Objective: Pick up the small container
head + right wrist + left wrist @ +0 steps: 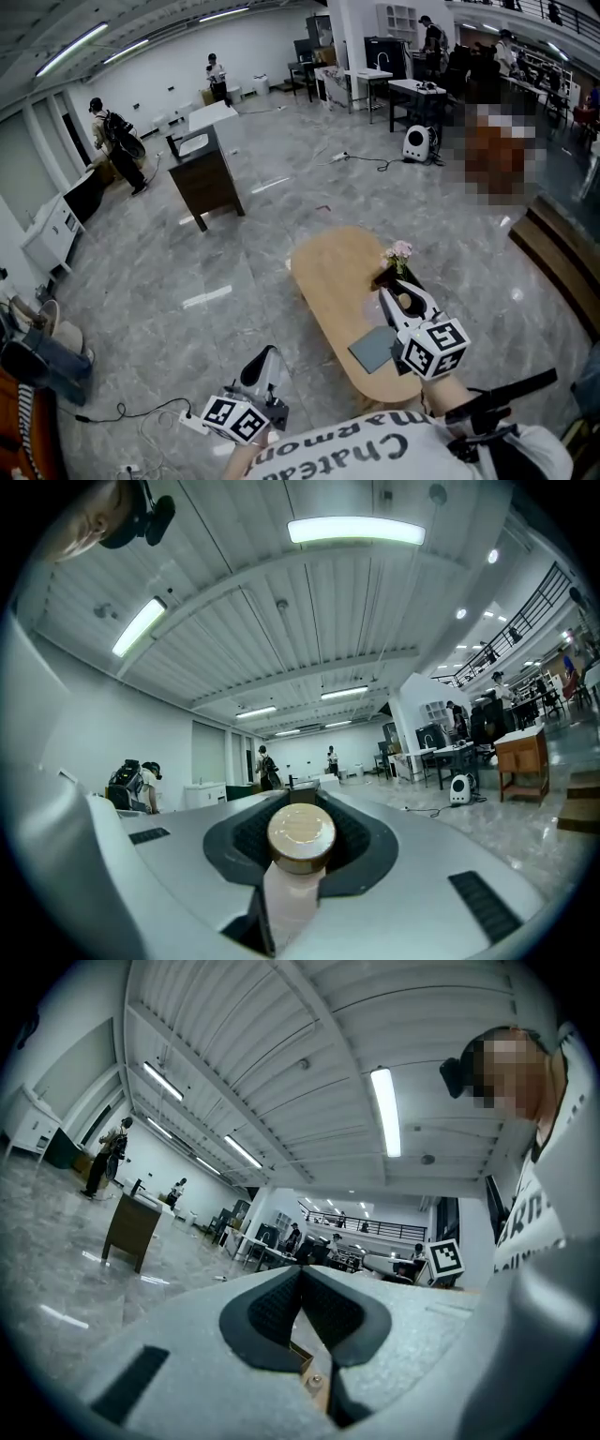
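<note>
The small container (301, 837) has a pale pink body and a round tan lid. It sits between the dark pads of my right gripper (397, 292), which is shut on it. In the head view the container (404, 302) is held above the right part of the oval wooden table (333, 272). My left gripper (266, 360) hangs low at the left, off the table and over the floor. Its pads (281, 1302) are pressed together with nothing between them.
A grey flat pad (373, 349) lies on the table near me, and pink flowers (399, 251) stand at its far right edge. A dark wooden cabinet (208, 176) stands on the marble floor beyond. Cables (150, 412) trail near my feet. People stand at the far left.
</note>
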`<action>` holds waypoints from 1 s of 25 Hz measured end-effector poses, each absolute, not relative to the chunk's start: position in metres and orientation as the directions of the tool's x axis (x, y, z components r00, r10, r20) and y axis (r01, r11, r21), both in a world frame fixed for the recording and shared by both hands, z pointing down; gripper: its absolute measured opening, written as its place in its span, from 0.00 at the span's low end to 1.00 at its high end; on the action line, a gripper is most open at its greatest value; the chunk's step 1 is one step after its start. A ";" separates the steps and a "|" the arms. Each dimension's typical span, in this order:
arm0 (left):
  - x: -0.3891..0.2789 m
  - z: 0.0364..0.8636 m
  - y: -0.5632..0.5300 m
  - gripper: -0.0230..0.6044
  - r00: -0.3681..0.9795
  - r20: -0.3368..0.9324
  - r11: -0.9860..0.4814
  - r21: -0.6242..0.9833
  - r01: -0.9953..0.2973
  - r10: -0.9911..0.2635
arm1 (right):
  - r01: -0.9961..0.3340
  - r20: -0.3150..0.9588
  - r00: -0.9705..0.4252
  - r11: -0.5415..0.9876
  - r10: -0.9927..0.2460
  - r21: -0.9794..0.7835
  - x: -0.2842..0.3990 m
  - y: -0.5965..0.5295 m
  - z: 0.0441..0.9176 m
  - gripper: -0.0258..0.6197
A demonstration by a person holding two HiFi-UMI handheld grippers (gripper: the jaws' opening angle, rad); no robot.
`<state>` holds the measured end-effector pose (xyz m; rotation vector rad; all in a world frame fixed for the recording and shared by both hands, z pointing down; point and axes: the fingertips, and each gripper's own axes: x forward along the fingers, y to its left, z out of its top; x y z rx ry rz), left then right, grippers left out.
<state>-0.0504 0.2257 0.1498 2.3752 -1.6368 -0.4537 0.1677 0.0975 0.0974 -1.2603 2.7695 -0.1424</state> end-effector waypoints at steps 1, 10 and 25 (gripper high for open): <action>-0.054 0.150 0.232 0.06 0.337 -0.128 -0.360 0.348 -0.866 -0.933 | -0.749 -0.046 -0.651 0.651 -0.757 -0.122 0.165 0.106 0.098 0.18; -0.068 0.156 0.268 0.06 0.406 -0.126 -0.423 0.354 -0.834 -0.905 | -0.780 -0.021 -0.614 0.610 -0.789 -0.141 0.154 0.161 0.109 0.18; -0.084 0.169 0.291 0.06 0.473 -0.112 -0.478 0.378 -0.793 -0.874 | -0.844 0.015 -0.527 0.521 -0.849 -0.129 0.160 0.211 0.126 0.18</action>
